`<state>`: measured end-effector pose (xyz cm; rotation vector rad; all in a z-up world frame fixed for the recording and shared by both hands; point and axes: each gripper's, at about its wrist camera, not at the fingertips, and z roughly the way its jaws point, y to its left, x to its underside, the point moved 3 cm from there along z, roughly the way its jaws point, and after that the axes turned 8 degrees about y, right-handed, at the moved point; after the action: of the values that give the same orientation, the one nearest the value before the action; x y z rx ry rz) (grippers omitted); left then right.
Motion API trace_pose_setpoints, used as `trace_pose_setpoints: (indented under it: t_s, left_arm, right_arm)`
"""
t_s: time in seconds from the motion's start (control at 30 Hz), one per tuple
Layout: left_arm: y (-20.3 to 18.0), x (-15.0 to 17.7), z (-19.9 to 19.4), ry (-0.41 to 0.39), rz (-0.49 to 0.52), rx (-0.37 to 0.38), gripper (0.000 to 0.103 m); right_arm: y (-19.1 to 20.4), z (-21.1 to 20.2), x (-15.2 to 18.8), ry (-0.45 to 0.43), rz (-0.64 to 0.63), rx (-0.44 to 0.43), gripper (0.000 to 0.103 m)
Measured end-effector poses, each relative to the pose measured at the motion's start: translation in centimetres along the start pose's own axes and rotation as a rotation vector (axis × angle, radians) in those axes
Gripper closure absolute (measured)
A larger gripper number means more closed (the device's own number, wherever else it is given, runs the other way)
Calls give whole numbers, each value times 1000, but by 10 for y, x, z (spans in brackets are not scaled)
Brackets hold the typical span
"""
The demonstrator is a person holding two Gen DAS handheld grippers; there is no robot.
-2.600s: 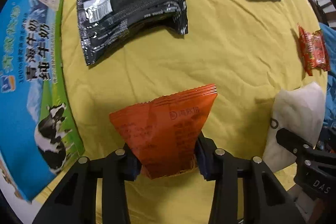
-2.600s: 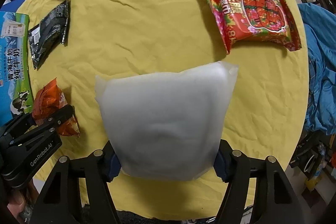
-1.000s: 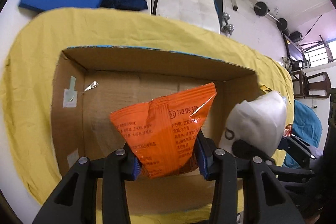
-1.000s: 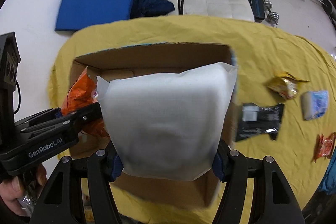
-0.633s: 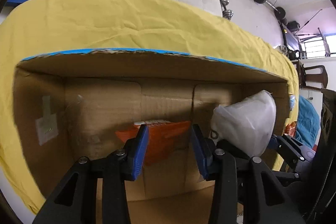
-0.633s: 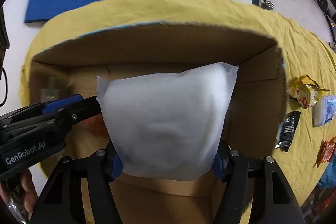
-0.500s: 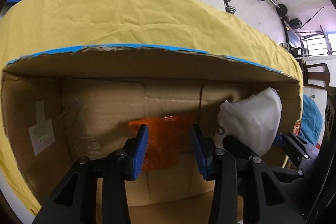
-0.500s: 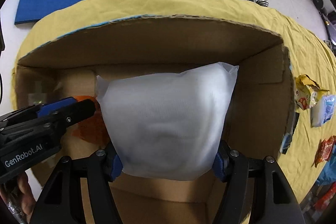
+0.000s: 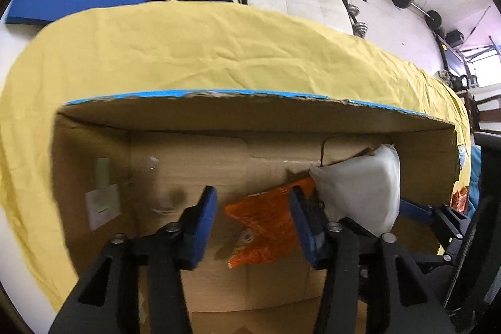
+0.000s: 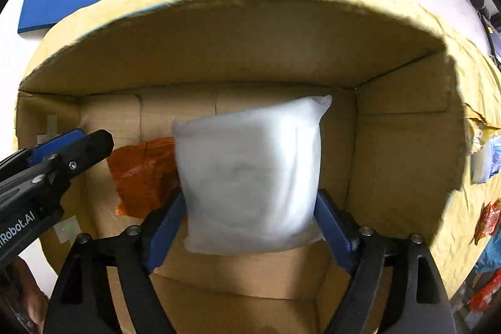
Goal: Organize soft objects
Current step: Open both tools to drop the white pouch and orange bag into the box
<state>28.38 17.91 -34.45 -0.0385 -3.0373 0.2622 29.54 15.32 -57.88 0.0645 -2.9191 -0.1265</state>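
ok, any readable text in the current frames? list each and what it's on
"Robot.AI" on the left gripper body, right wrist view; the start is cut off by the frame edge.
Orange packet: print too blurred to read.
White pack: faint mark, unreadable.
Snack packs on the yellow cloth: too small and blurred.
Box: no text visible.

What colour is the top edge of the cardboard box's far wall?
Blue, along the cardboard box rim; clearest in the left wrist view.
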Motion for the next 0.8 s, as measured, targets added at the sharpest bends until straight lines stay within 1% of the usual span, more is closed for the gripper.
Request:
trace_pose_setpoints:
  t_s: [0.03, 0.07, 0.1, 0.13, 0.17, 0.2, 0.23, 0.3, 0.37, 0.47, 0.53, 0.6, 0.7, 0.8]
  left_arm:
    - [1, 2, -4, -10, -4, -4, 53]
    - [2, 5, -8, -20, -9, -11, 52]
    - [3, 9, -13, -33, -12, -18, 52]
    - [5, 12, -20, -51, -16, -24, 48]
    - [6, 14, -24, -65, -19, -29, 43]
    - [7, 19, -30, -84, -21, -33, 29]
    - [6, 23, -34, -103, -23, -36, 19]
    - [6, 32, -42, -137, -24, -46, 14]
    - [6, 42, -45, -148, -29, -52, 9]
    - [-1, 50, -47, -154, -39, -42, 9]
    - [-9, 56, -46, -165, -32, -39, 9]
    - [-13, 63, -47, -175, -30, -50, 9]
    - [-18, 78, -56, -211, -21, -64, 9]
    - [-22, 96, -67, -250, -10, -76, 9]
  right_arm:
    - [2, -5, 2, -10, -3, 11, 15]
    - [2, -8, 4, -17, -8, 26, 9]
    - [3, -13, 8, -32, -12, 42, 6]
    - [3, -16, 9, -38, -12, 47, 5]
    - [1, -19, 12, -43, -14, 55, 5]
    - [-1, -21, 16, -47, -14, 59, 5]
    - [-2, -24, 22, -53, -12, 62, 0]
    - [-2, -30, 29, -72, -18, 61, 0]
    - [-3, -37, 40, -88, -18, 68, 0]
    - [-10, -41, 47, -108, -18, 67, 0]
    - [-8, -46, 62, -140, -23, 93, 0]
    - [-6, -49, 75, -155, -27, 84, 0]
    - [-5, -59, 101, -183, -26, 76, 0]
    - [-5, -68, 120, -216, -24, 77, 0]
